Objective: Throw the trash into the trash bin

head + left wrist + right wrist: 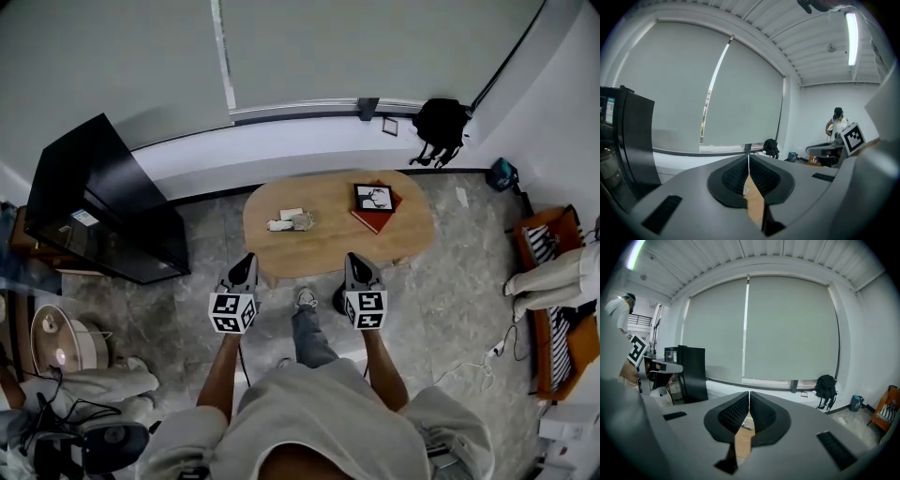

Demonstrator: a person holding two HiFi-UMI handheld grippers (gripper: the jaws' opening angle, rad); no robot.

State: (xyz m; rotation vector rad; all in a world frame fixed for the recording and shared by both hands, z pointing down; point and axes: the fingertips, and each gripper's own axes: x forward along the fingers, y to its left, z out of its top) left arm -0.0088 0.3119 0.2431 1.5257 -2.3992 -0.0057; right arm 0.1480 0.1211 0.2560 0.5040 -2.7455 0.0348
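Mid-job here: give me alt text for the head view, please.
A person holds the left gripper and right gripper side by side toward an oval light-wood table that bears pale crumpled trash and a red book. A black cabinet stands at the left, a black backpack by the far wall.

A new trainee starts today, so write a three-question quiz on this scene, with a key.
1. True or false: the left tool and the right tool are both shut and empty.
2. What lies on the table to the left of the red book? A) trash B) a cup C) a phone
3. Fill in: the black backpack sits against the ____.
Key: 1 true; 2 A; 3 wall.
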